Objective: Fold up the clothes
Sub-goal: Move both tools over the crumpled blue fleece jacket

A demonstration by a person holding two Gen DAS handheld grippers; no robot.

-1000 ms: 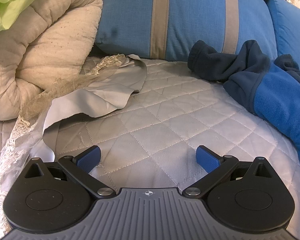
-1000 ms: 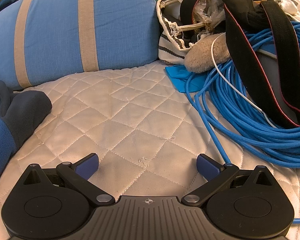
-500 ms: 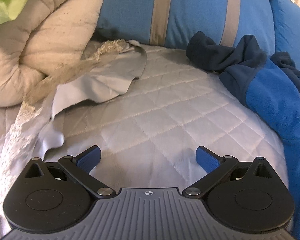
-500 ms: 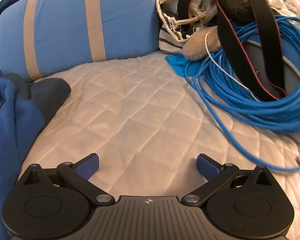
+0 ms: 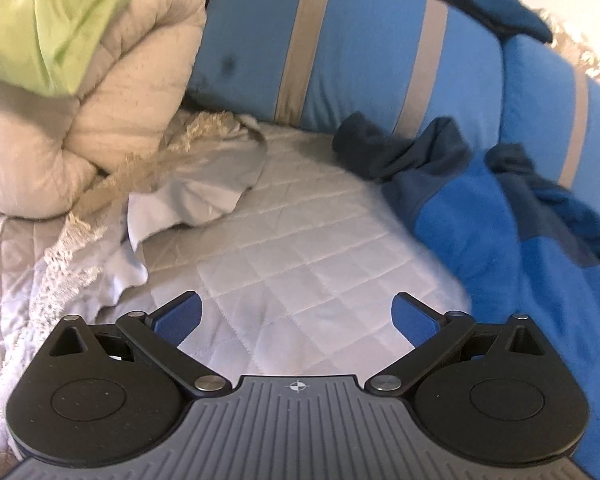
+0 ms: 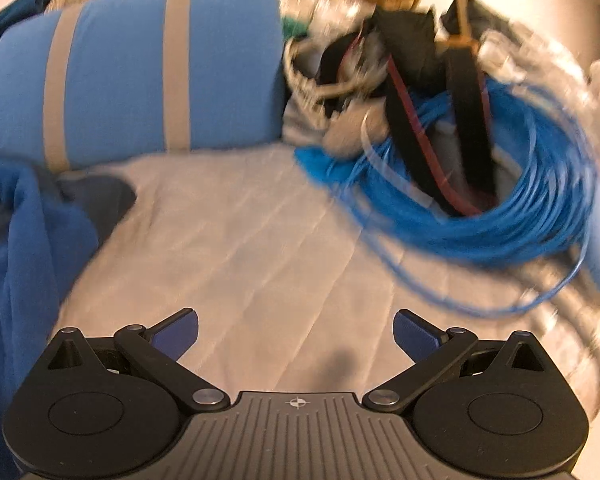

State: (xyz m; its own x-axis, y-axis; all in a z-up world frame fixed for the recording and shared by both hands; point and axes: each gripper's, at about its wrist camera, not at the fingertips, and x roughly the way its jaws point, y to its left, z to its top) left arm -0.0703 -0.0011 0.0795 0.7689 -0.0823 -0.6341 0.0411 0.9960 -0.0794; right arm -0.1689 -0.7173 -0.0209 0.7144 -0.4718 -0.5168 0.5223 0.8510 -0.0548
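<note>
Hovering over the quilted bed (image 5: 300, 264), left gripper (image 5: 296, 316) and right gripper (image 6: 296, 326) both have jaws spread wide and hold nothing. The blue fleece jacket (image 5: 500, 240) lies crumpled against the striped pillow (image 5: 340, 52), at the right of the left view and the left edge of the right view (image 6: 28, 240). It looks soft, light, bulky and non-slip, so I'd pinch a single layer at the dark navy cuff (image 5: 380, 152) or hem, well clear of the blue cable coil (image 6: 480, 200).
</note>
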